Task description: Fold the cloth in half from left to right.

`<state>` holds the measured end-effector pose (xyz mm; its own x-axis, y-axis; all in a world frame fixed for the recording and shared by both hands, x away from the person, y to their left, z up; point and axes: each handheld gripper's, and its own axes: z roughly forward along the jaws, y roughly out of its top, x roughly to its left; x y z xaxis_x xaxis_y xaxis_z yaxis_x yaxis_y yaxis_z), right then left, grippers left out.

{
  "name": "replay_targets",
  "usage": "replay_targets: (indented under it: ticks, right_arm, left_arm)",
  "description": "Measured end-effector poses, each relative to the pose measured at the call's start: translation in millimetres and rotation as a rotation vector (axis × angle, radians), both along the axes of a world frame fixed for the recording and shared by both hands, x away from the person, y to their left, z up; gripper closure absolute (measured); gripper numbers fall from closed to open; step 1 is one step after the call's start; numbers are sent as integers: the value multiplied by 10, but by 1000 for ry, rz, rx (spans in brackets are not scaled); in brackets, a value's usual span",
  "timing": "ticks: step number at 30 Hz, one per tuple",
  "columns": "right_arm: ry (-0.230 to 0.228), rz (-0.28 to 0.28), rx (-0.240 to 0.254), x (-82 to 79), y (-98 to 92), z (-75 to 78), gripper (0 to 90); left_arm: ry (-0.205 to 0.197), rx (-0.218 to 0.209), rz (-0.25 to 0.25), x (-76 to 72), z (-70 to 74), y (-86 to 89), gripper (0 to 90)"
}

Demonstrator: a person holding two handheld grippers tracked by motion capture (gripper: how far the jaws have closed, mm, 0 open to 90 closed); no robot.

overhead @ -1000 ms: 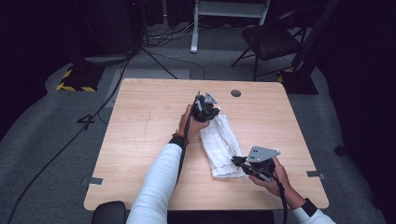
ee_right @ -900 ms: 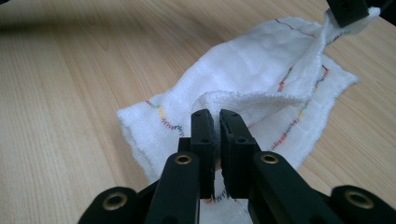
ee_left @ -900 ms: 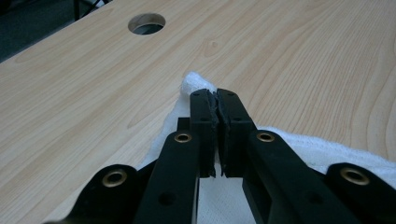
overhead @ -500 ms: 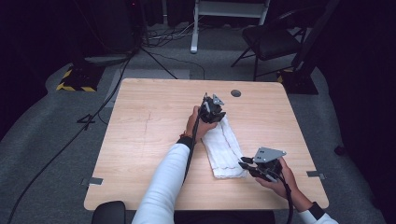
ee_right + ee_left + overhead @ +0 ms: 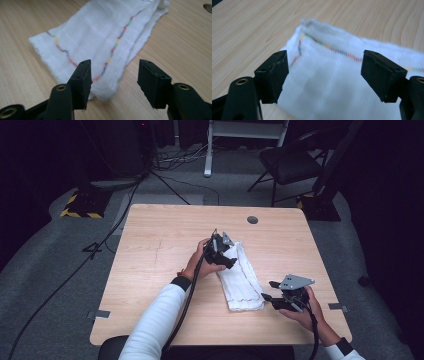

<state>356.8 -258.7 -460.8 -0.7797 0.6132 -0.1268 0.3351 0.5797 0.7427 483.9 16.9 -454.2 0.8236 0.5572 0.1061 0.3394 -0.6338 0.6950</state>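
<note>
A white cloth (image 5: 243, 281) with a coloured zigzag stitch line lies folded in a long strip on the wooden table (image 5: 160, 255). My left gripper (image 5: 229, 260) is at the cloth's far end, and its jaws have just been opening. In the left gripper view the left gripper (image 5: 324, 62) stands open over the cloth (image 5: 342, 85) without pressing on it. My right gripper (image 5: 269, 290) is just right of the cloth's near end, its jaws also just opened. In the right gripper view the right gripper (image 5: 115, 65) frames the near corner of the cloth (image 5: 95, 32), apart from it.
A round cable hole (image 5: 252, 220) sits in the table's far right part and also appears as the hole (image 5: 207, 7) in the right gripper view. Beyond the table stand a dark chair (image 5: 290, 165) and floor cables (image 5: 125, 215). A cable trails from each gripper toward the near edge.
Both grippers have opened and let go of the cloth, which now lies flat in a narrower strip. The left gripper has drawn back toward the person; the right has shifted slightly off the cloth's end.
</note>
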Motion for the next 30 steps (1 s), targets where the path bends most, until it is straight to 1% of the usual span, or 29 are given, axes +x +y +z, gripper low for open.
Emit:
replay_targets:
  ticks: [1, 3, 4, 5, 7, 8, 9, 11, 13, 14, 15, 16, 18, 20, 21, 22, 24, 26, 28, 30]
  right_arm:
    - [0, -5, -8, 15, -5, -15, 428]
    - [3, -15, -26, 37, -9, -41, 413]
    - [5, -17, -38, 44, -6, -55, 403]
    - [3, -19, -56, 49, 0, -70, 396]
    - [6, -13, -98, 57, 11, -104, 385]
    - [3, -11, -110, 62, 14, -124, 379]
    - [11, -11, -116, 64, 14, -141, 376]
    - [23, -2, -123, 73, 5, -168, 368]
    - [31, 3, -126, 83, -7, -194, 364]
    - [41, 2, -122, 85, -11, -205, 364]
    - [47, 7, -118, 92, -14, -218, 363]
    - [51, 12, -116, 97, -15, -229, 364]
    - [60, 27, -117, 106, -12, -250, 374]
    - [66, 35, -110, 106, -8, -254, 374]
    - [71, 39, -105, 103, -5, -257, 375]
    - [77, 43, -98, 100, -2, -261, 375]
    - [85, 47, -89, 93, 7, -266, 378]
    - [93, 48, -92, 70, 34, -263, 378]
    - [98, 64, -95, 30, 86, -259, 378]
    - [103, 77, -95, -12, 147, -260, 378]
  left_arm:
    - [3, -6, -17, -60, -2, 25, 226]
    - [2, -3, -42, -191, -17, 48, 227]
    - [8, -5, -59, -260, -33, 49, 227]
    - [12, 12, -82, -324, -44, 43, 227]
    - [37, 22, -127, -448, -66, 6, 222]
    - [49, 16, -150, -506, -72, -15, 218]
    - [57, 8, -170, -565, -76, -36, 218]
    - [54, 3, -206, -672, -92, -77, 222]
    - [54, -3, -230, -756, -126, -100, 235]
    - [48, 1, -240, -793, -151, -107, 251]
    - [49, -2, -250, -821, -181, -111, 261]
    - [54, 5, -258, -839, -207, -110, 267]
    - [48, 24, -258, -855, -274, -104, 266]
    - [72, 33, -256, -846, -328, -80, 265]
    - [79, 24, -256, -840, -349, -69, 265]
    - [89, 20, -253, -839, -358, -56, 265]
    - [95, 19, -253, -843, -369, -44, 265]
    - [89, 26, -256, -861, -368, -16, 265]
    - [87, 24, -256, -883, -373, 30, 265]
    - [89, 11, -254, -913, -385, 99, 266]
